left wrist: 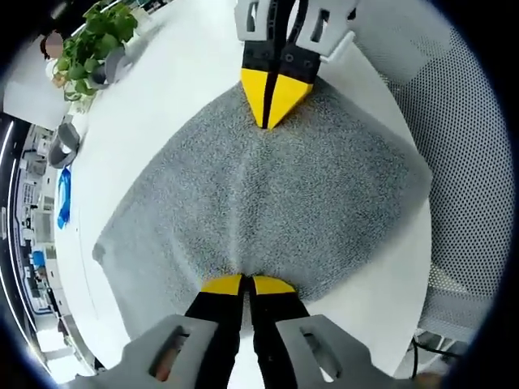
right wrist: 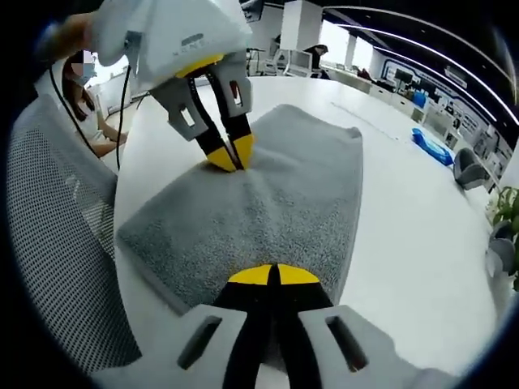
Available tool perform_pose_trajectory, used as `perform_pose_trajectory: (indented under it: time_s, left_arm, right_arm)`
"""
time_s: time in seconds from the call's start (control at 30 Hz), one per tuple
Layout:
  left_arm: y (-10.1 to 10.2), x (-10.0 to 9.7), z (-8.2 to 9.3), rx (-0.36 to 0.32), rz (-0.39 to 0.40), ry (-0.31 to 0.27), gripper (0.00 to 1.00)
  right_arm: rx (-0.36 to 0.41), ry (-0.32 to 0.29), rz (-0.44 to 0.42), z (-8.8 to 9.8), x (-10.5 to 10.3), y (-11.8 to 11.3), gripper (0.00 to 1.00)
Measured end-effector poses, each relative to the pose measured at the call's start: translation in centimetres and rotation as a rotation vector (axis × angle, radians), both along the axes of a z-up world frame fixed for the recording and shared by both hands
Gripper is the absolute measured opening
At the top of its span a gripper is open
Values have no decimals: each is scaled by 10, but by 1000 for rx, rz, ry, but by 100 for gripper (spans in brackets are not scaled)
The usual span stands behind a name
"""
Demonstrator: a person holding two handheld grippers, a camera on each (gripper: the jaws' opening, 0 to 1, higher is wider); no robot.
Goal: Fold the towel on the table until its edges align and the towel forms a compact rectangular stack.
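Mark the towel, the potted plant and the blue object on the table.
towel point(left wrist: 268, 194): left gripper view, middle of the grey cloth.
potted plant point(left wrist: 97, 36): left gripper view, its green leaves.
blue object point(right wrist: 431, 146): right gripper view, its middle, on the white table.

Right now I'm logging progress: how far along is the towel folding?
Early. The grey towel lies on the white table, bunched rather than folded into a stack. In hand: the left claw and right claw are each shut on opposite towel edges. Left: bringing edges together, aligning them, making the compact rectangle.
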State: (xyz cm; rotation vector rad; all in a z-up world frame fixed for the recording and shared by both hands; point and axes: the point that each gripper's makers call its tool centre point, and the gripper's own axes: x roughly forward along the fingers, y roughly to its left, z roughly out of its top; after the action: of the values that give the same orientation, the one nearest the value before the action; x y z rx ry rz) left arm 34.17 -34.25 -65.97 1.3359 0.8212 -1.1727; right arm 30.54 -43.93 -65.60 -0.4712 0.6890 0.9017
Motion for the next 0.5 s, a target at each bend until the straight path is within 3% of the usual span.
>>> perform_pose_trajectory:
  time_s: [0.5]
  left_arm:
    - [3,19,0,5,18,-30,2]
  right_arm:
    - [40,5,32,1,-4,12,0]
